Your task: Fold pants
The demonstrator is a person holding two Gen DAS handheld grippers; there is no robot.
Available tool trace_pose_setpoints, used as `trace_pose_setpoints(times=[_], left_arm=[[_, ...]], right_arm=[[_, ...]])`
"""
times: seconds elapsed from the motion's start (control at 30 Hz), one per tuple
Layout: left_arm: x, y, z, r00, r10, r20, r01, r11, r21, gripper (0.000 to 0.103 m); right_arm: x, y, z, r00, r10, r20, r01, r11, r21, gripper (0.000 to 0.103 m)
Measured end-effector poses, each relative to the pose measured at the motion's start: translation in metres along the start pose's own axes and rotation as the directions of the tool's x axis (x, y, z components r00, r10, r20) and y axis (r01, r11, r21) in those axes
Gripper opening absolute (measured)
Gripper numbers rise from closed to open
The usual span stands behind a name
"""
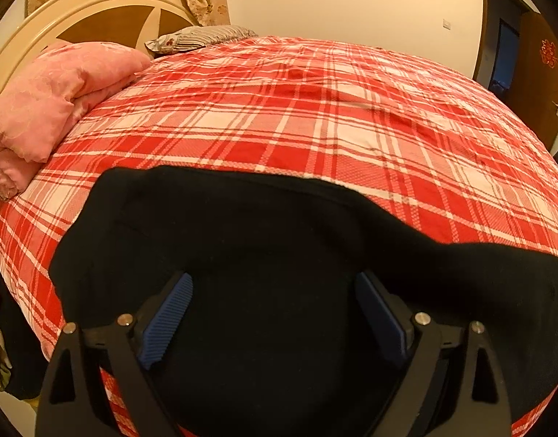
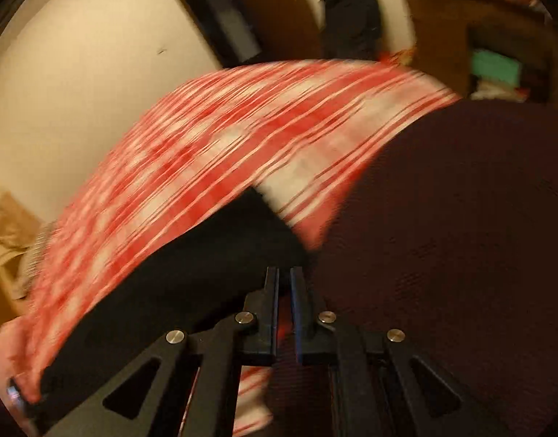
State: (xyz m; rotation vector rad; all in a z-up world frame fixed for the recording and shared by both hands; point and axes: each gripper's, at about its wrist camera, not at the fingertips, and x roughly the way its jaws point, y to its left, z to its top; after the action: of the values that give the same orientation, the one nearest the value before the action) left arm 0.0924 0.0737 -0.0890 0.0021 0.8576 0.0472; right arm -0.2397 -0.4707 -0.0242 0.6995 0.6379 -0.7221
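Note:
The black pants [image 1: 242, 218] lie spread on the red plaid bed sheet [image 1: 315, 109] near its front edge. My left gripper [image 1: 275, 280] hovers over them, its blue pads wide apart with only flat cloth below and nothing pinched. In the right wrist view my right gripper [image 2: 284, 273] has its fingers drawn together at the edge of the pants [image 2: 191, 273]. A lifted flap of the dark cloth [image 2: 460, 236] fills the right side of that view. It stays sharp while the plaid bed [image 2: 206, 145] is smeared by motion.
A folded pink quilt [image 1: 49, 102] lies at the left by the curved headboard [image 1: 97, 11], and a striped pillow [image 1: 198, 38] sits at the far edge. A brown door [image 1: 541, 83] stands at the right. Dark clothing [image 2: 351, 18] hangs on the wall beyond the bed.

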Motion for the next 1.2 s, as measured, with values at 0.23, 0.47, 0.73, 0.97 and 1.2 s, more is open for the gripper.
trace_pose_setpoints(times=[0.23,0.47,0.73,0.97,1.2], left_arm=[[-0.018,-0.007,0.006,0.999,0.032,0.03,-0.034,0.998,0.051,0.093],[-0.064,-0.073,-0.002,0.985,-0.156,0.078,0.134,0.963,0.234,0.094],[-0.102,-0.164,-0.034,0.908,-0.419,-0.003,0.382,0.825,0.416,0.093],[-0.086,-0.203,-0.056,0.903,-0.42,-0.088,0.412,0.79,0.454,0.092],[-0.086,-0.217,-0.086,0.92,-0.373,-0.118,0.373,0.745,0.552,0.093]], right_arm=[[0.028,0.02,0.045,0.989,0.14,-0.051,-0.145,0.985,-0.098,0.068],[0.087,0.039,0.058,0.987,0.083,-0.135,-0.111,0.971,-0.214,0.06],[0.118,0.048,0.052,0.983,-0.014,-0.185,-0.055,0.931,-0.362,0.006],[0.107,0.057,0.068,0.997,-0.004,-0.083,-0.03,0.914,-0.405,0.004],[0.115,0.044,0.081,0.998,-0.043,-0.056,0.019,0.928,-0.373,0.005]])
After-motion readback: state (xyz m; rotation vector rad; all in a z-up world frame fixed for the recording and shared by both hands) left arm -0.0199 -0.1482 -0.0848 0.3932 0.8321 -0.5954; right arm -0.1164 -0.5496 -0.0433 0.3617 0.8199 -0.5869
